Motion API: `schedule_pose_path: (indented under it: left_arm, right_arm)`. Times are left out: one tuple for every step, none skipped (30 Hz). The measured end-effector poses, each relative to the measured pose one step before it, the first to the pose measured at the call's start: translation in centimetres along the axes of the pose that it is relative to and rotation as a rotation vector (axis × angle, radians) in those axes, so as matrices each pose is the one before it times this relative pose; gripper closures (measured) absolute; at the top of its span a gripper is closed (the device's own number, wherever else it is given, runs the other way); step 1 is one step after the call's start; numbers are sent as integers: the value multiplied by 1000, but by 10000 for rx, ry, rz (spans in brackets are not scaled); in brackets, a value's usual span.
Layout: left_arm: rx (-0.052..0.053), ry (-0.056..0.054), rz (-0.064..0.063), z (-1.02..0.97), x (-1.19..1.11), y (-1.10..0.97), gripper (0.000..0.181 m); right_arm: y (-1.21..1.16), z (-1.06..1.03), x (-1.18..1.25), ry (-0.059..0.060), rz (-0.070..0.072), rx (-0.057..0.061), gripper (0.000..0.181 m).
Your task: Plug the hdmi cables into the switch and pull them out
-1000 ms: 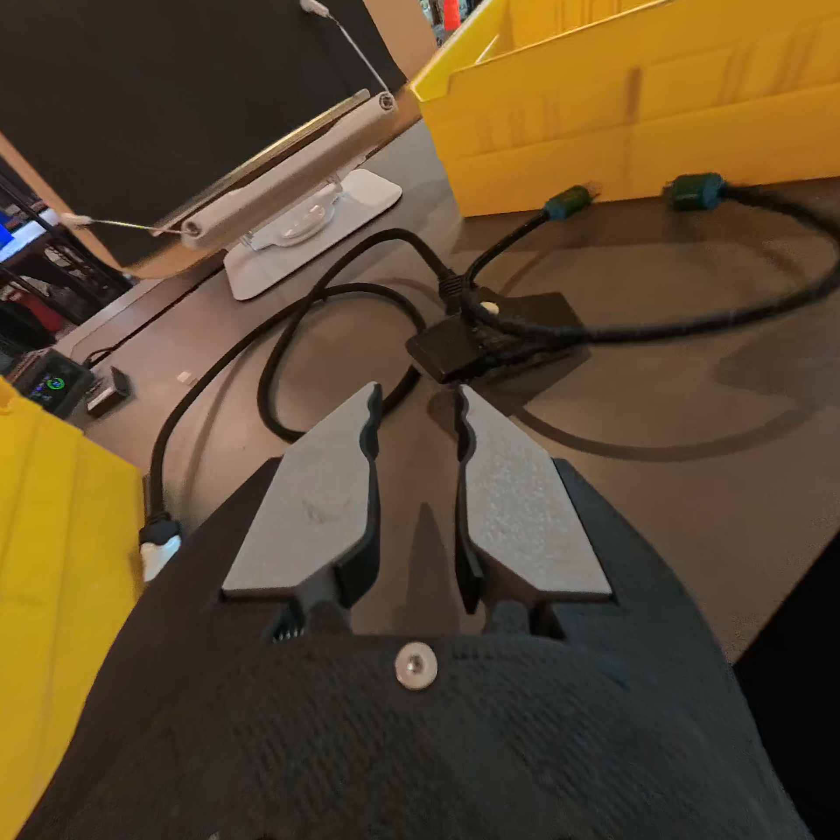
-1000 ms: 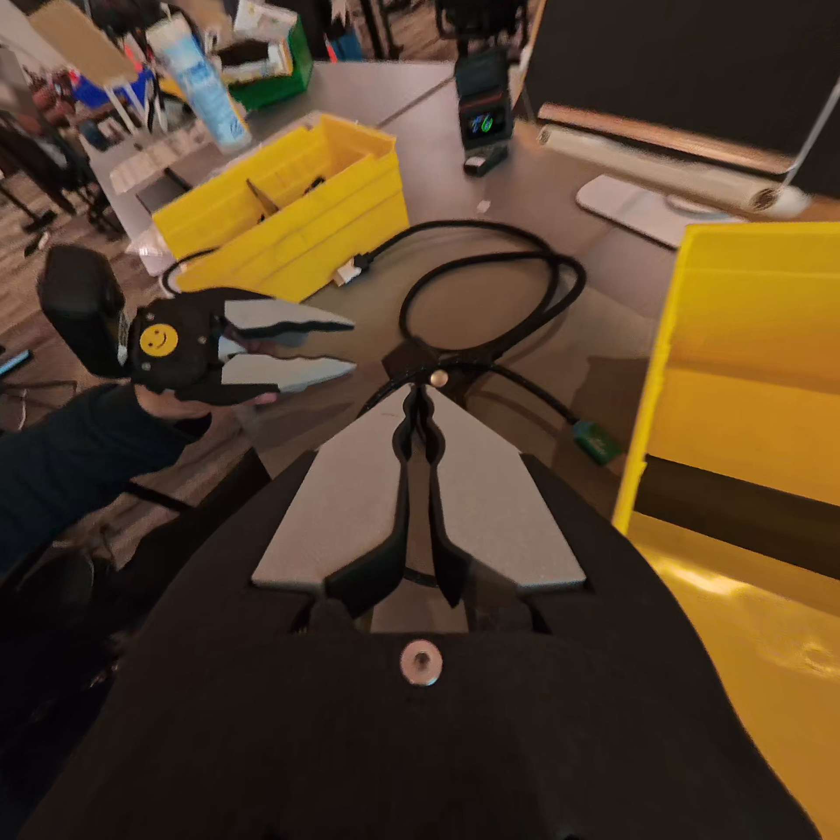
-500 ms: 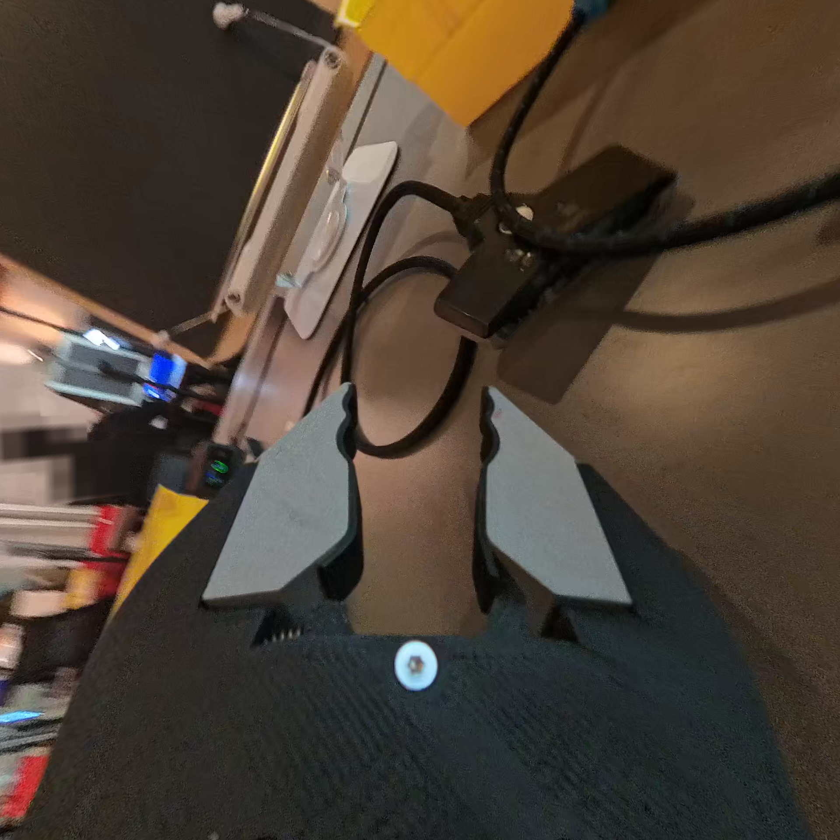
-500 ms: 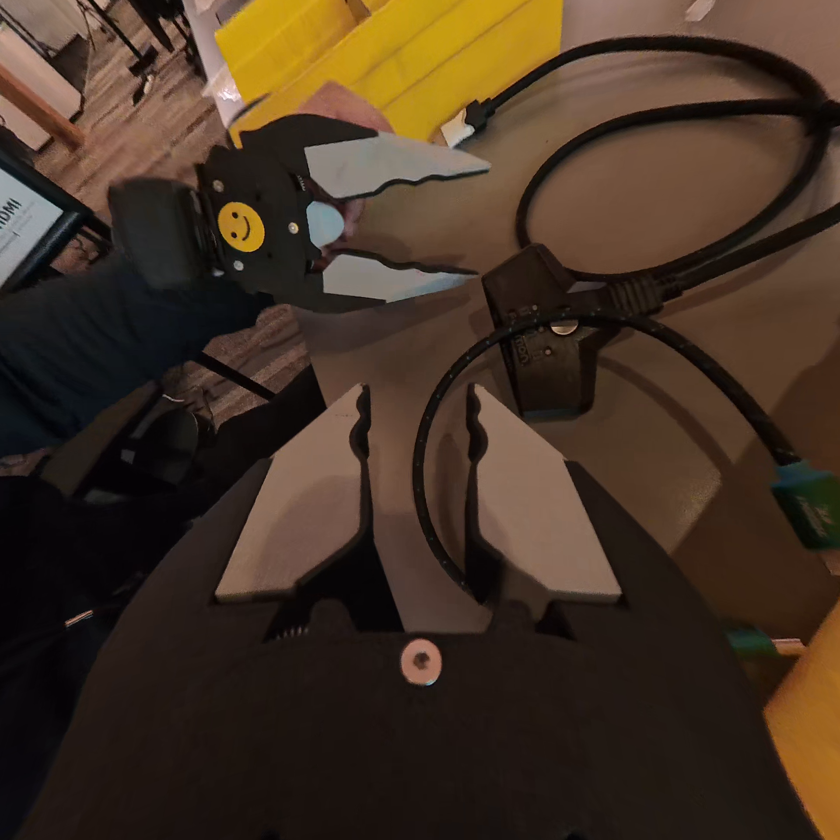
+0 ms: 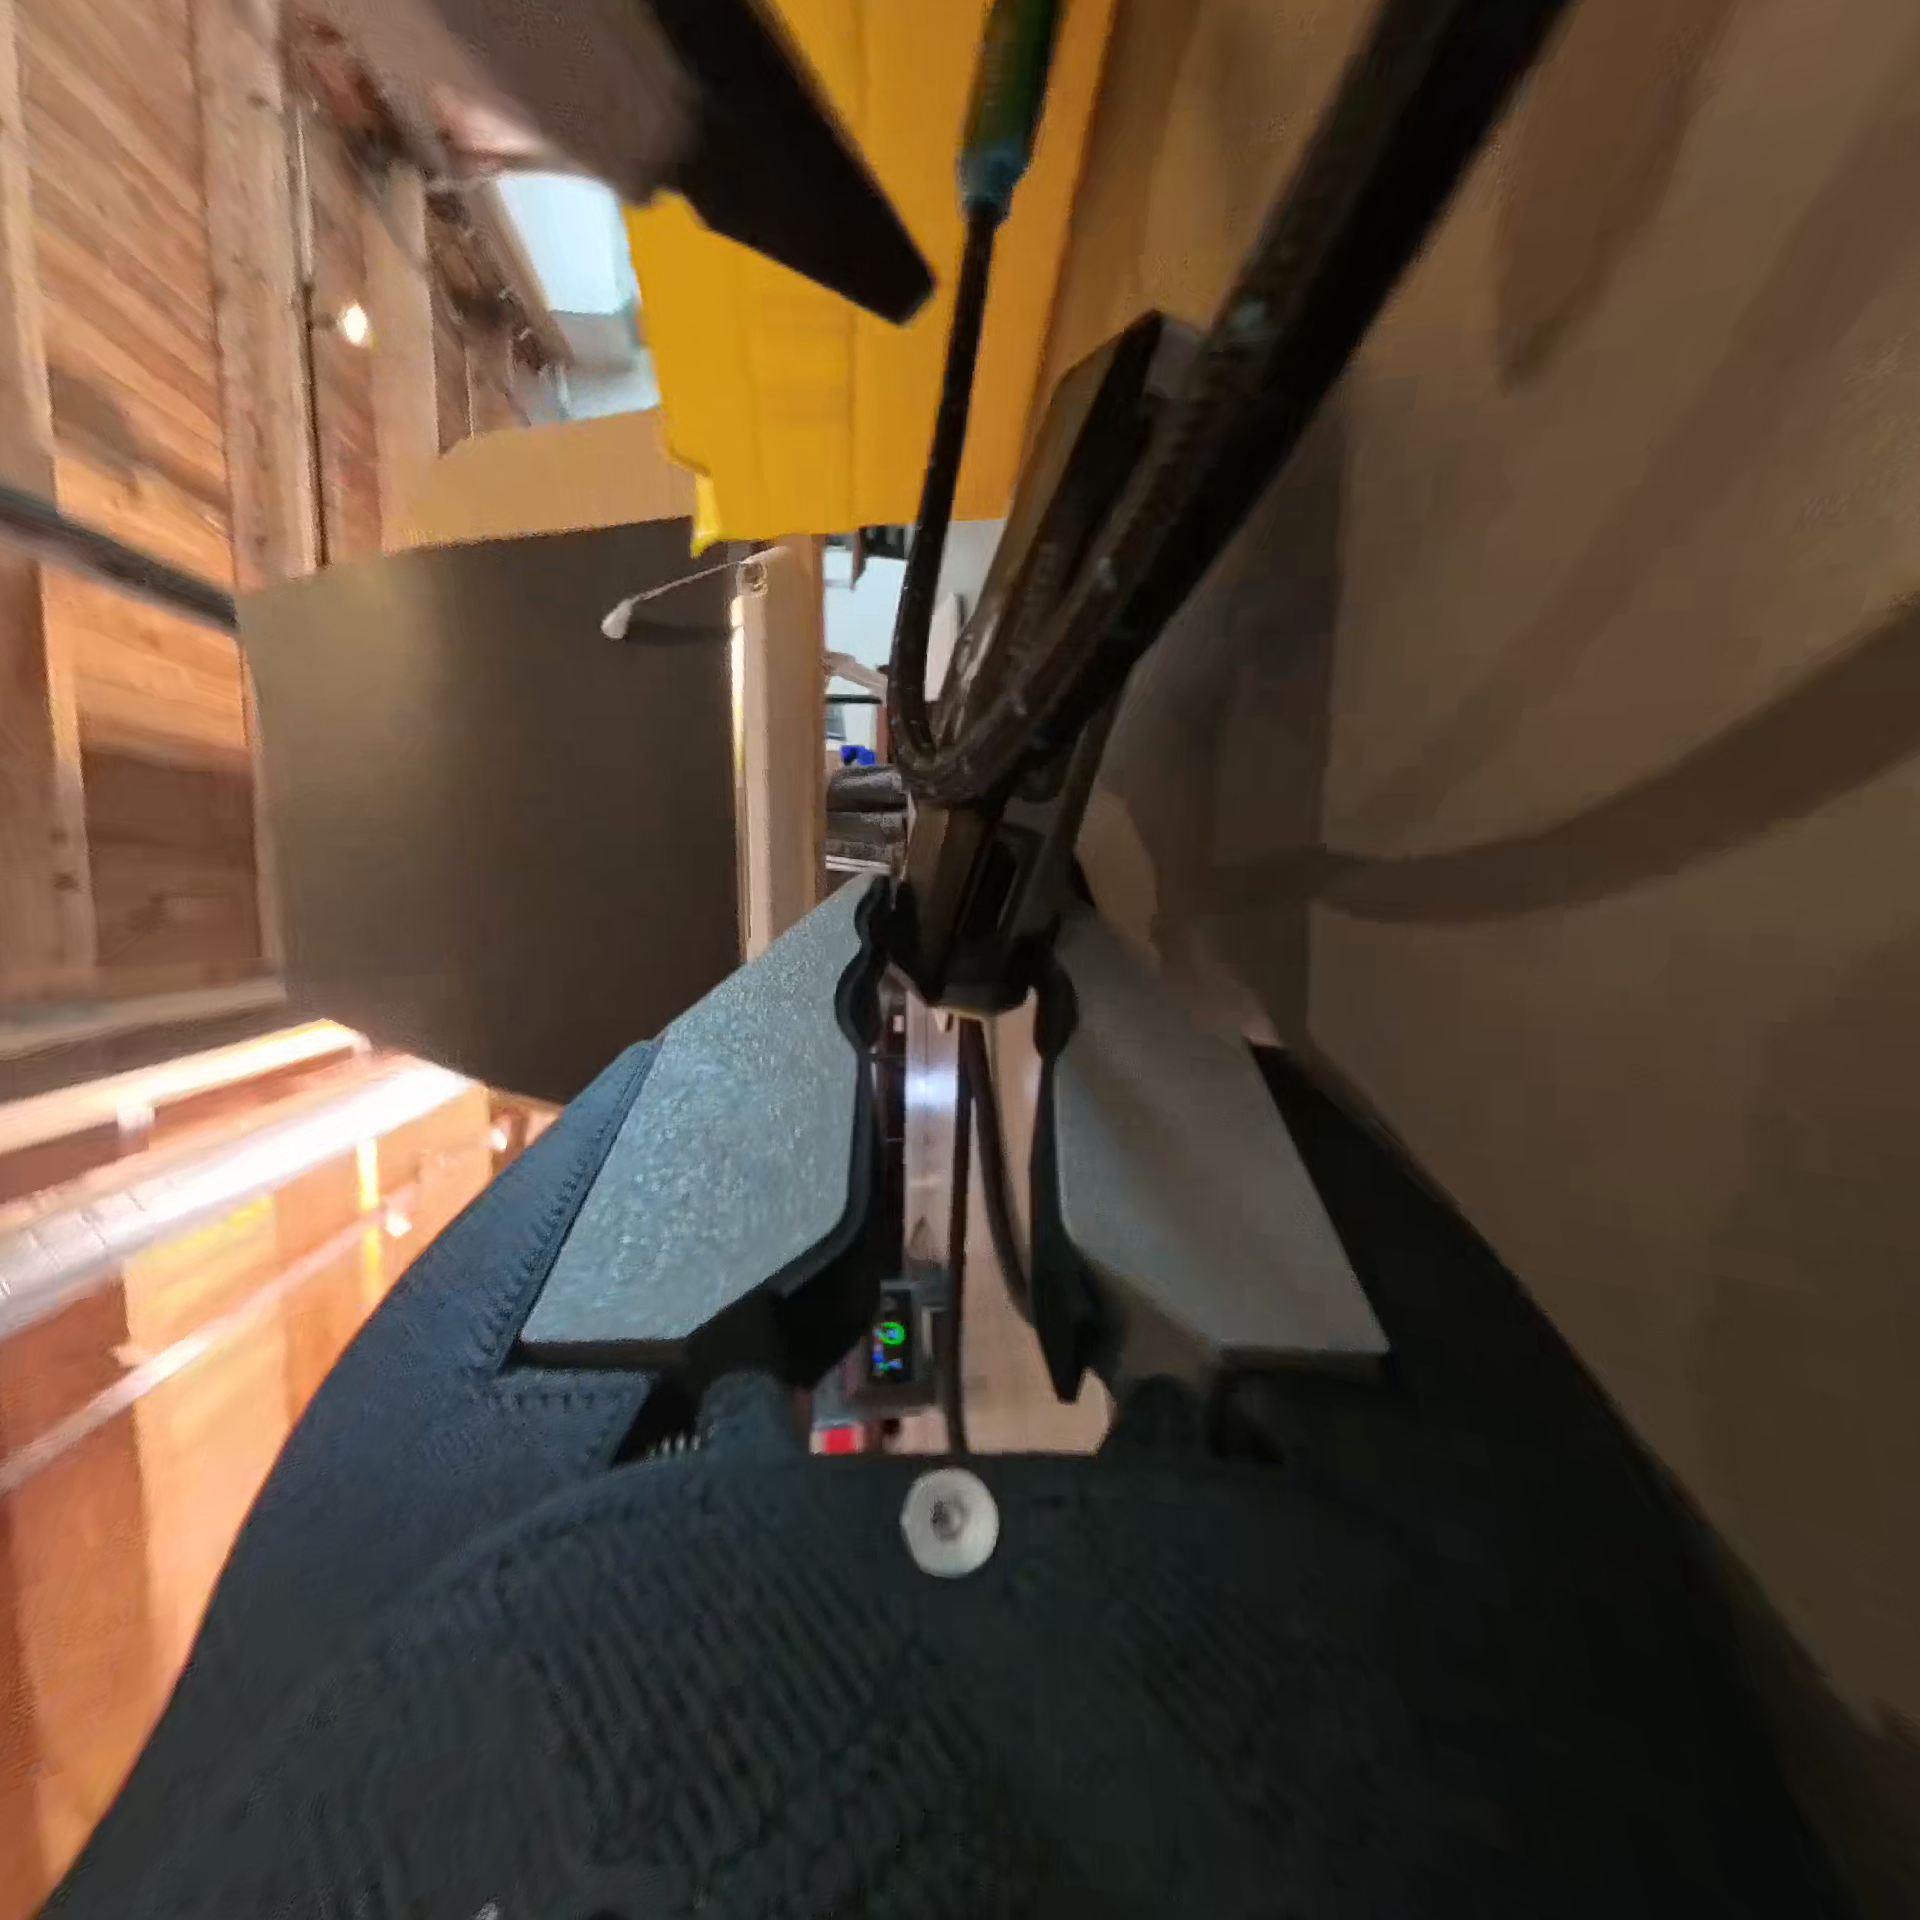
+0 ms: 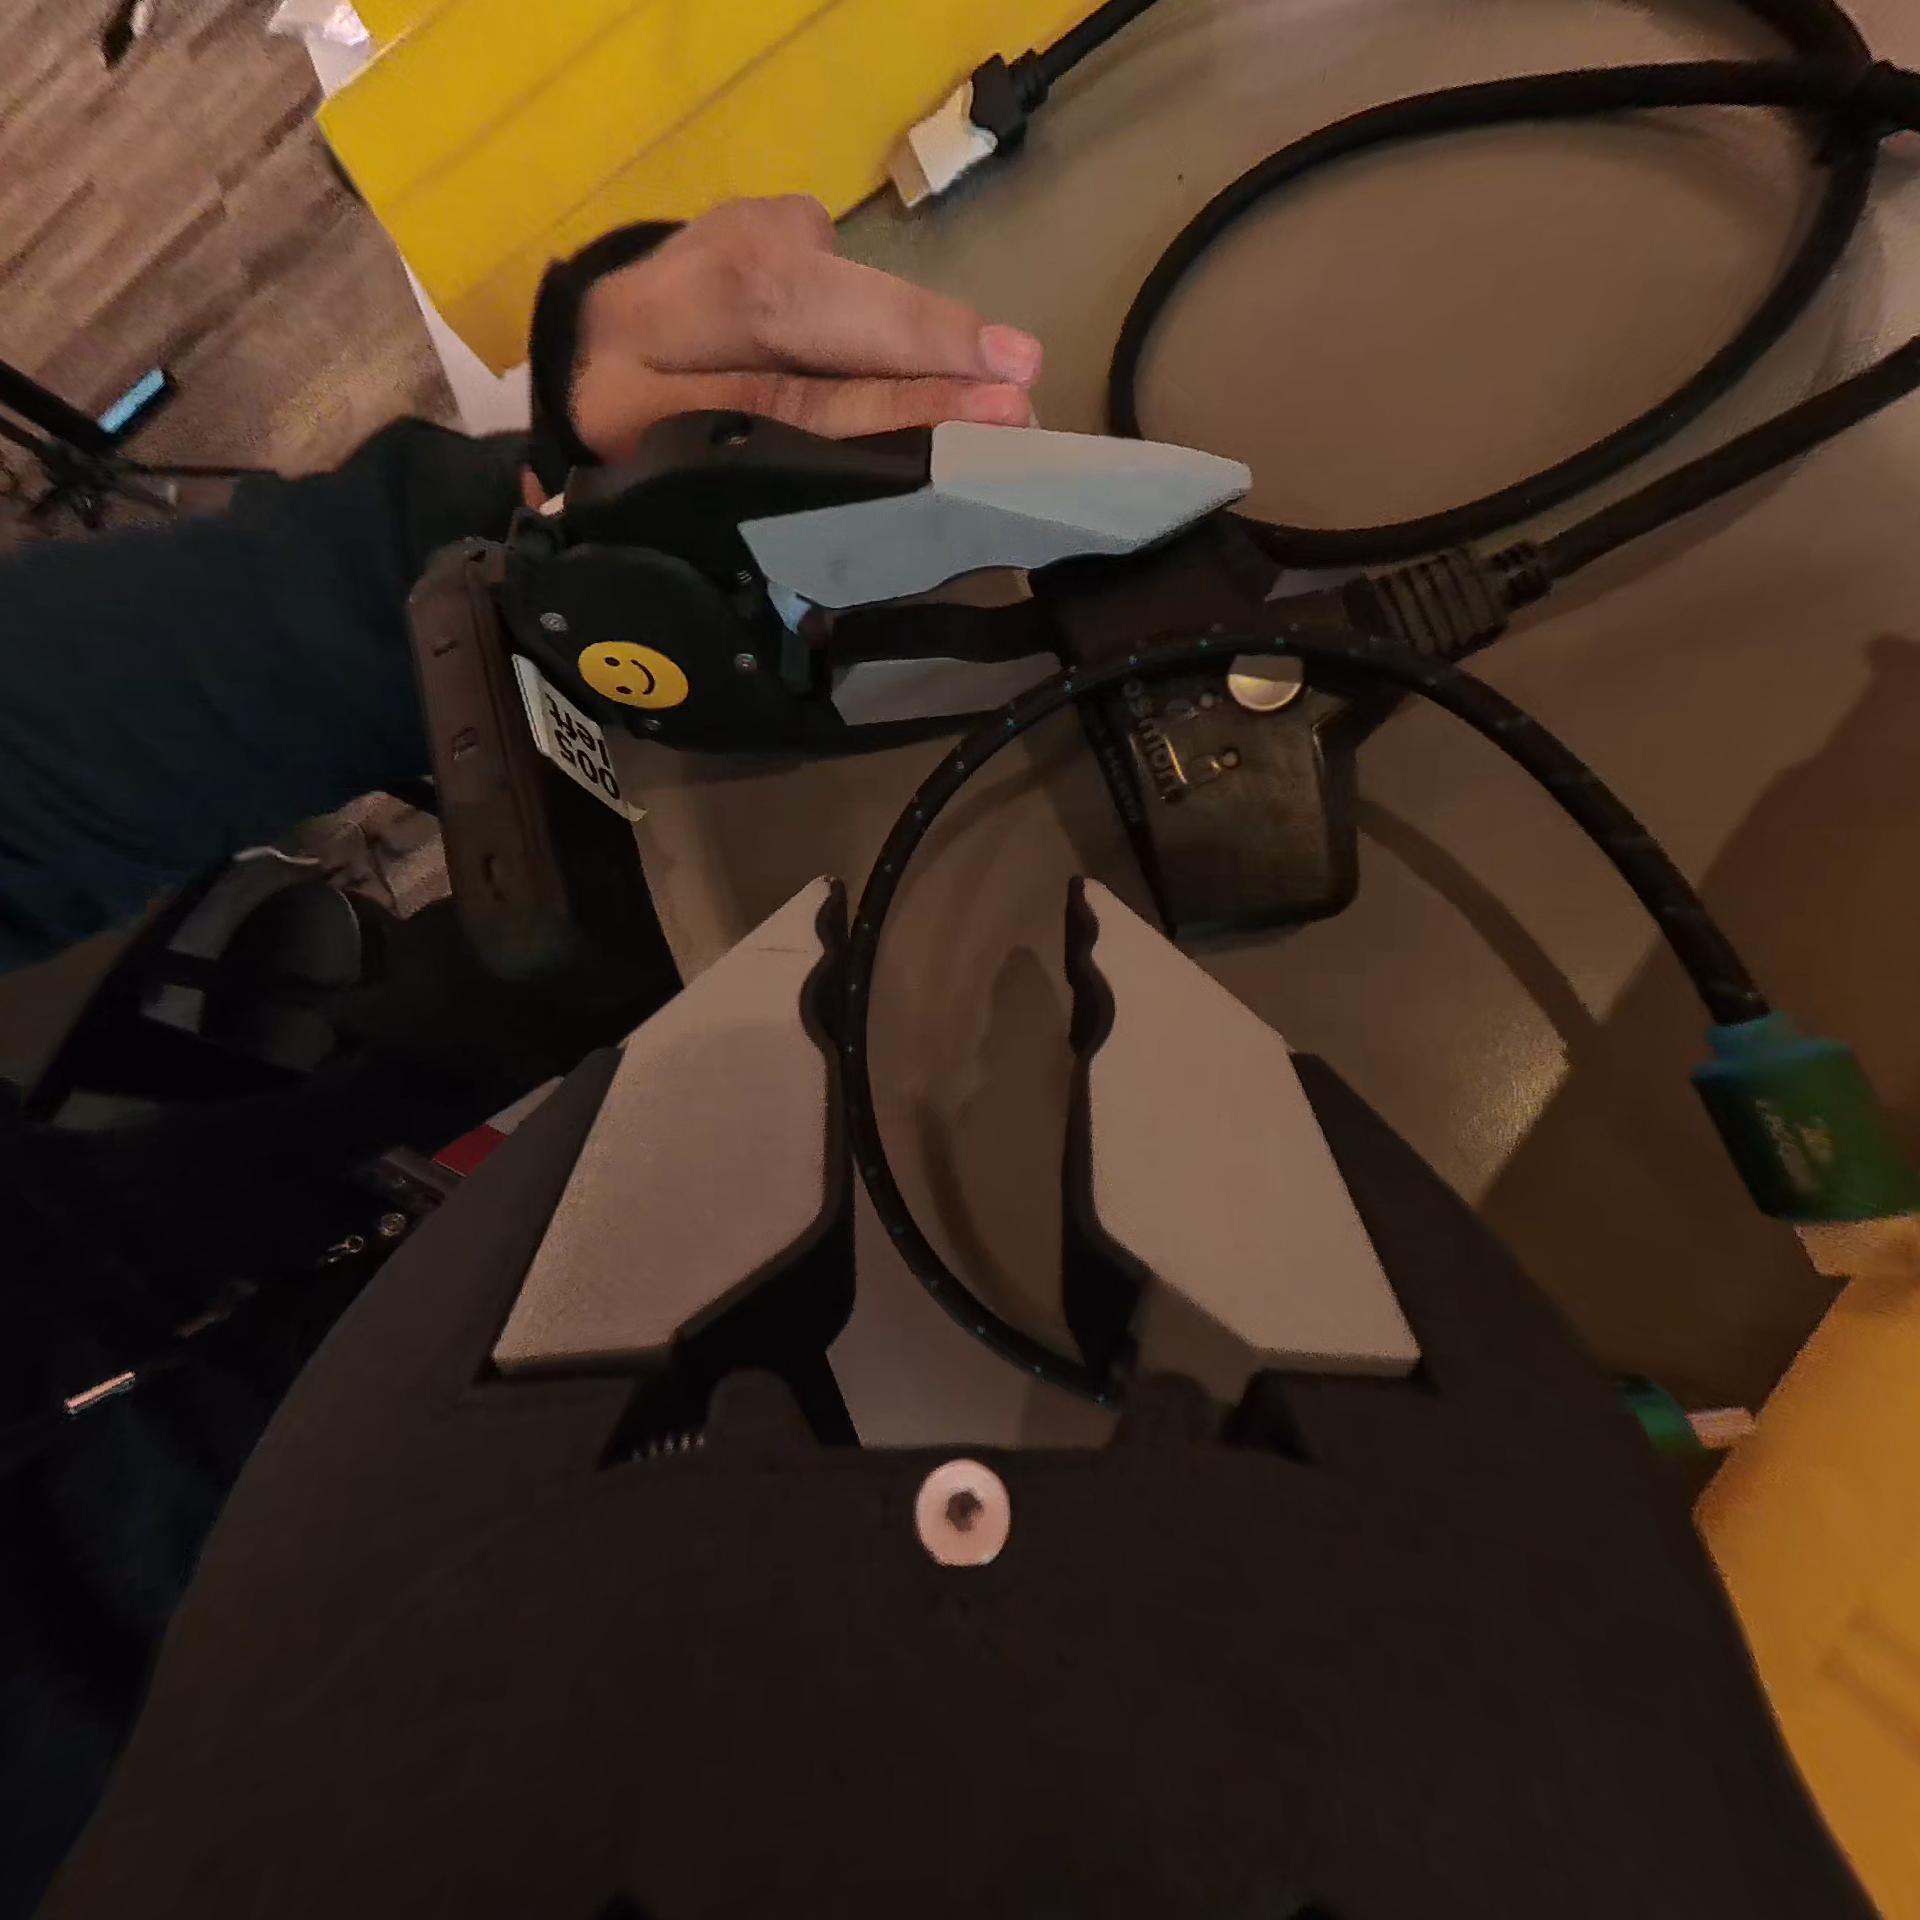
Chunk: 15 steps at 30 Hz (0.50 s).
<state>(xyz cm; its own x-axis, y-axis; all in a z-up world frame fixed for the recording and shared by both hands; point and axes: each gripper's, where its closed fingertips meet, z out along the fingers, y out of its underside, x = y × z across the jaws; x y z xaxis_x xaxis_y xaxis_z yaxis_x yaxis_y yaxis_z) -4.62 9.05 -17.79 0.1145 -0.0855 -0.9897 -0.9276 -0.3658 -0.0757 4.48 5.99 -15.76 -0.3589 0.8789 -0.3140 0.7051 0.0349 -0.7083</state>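
Right wrist view showed the right hand-held gripper (image 6: pixel 951 935) with its grey fingers spread apart, gripping nothing — a loop of the black braided HDMI cable (image 6: pixel 1621 883) ran between them, close against the left finger, and on to a green plug (image 6: pixel 1808 1122) lying on the grey tabletop (image 6: pixel 1455 312) near a yellow plastic bin (image 6: pixel 1829 1558). Just beyond the fingertips sat the small black HDMI switch (image 6: pixel 1236 800), flat on the tabletop, the braided cable arching over it. The left hand-held gripper (image 6: pixel 1164 582), turned on its side with a yellow smiley sticker (image 6: pixel 634 672) on its body, was closed onto the switch's near end, a person's hand (image 6: pixel 769 332) laid along its top. A thicker black rubber cable (image 6: pixel 1507 592) met the switch at its far side and coiled across the tabletop toward a second yellow bin (image 6: pixel 623 135).

In the left wrist view, rolled sideways and blurred, the left hand-held gripper (image 5: pixel 961 956) pinched the switch (image 5: pixel 997 883) at its tips — narrow, fingers bearing on both faces.
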Motion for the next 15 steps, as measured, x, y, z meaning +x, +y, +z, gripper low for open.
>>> schedule_pose_path:
  left_arm:
    - [-133,-134,-369,-91,-110,235,159]
    - [-303,-134,326,-166,-304,398,159]
    - [-92,-267,119,-242,-435,60,160]
    - [102,-10,-194,-236,-199,-135,161]
    - [126,20,-300,-205,-193,-90,161]
    - [40,-100,-226,-183,-363,55,161]
    - [13,-165,-159,-167,-454,134,161]
    - [-2,-205,-73,-147,-495,218,161]
    - [-20,-202,117,-94,-418,304,161]
    - [46,-124,65,-60,-259,200,161]
    - [35,58,-143,-40,-16,126,161]
    - [-12,65,-192,-68,-35,66,161]
    - [44,105,-148,-120,52,-90,161]
    - [70,48,-37,-125,32,-136,161]
    - [28,-67,-2,-117,-121,-88,161]
  right_arm:
    - [-303,80,-367,-44,-300,132,141]
    - [-495,102,-518,-120,-350,249,141]
    - [-543,203,-671,-203,-401,275,139]
    - [-381,395,-533,-144,-398,194,137]
    - [-27,556,-102,80,-331,4,135]
    - [355,589,514,434,-288,-225,135]
    - [480,497,964,726,-320,-279,138]
    - [153,352,613,511,-328,-50,145]
    - [-297,174,288,262,-91,227,148]
    - [-425,34,306,216,50,249,152]
    - [-281,-10,197,154,-20,167,156]
    - [-3,-57,73,67,-38,-8,157]
    - [123,-105,-84,-95,74,-81,158]
    - [96,-123,-57,-146,213,-27,159]
    - [-4,-149,45,-130,311,61,161]
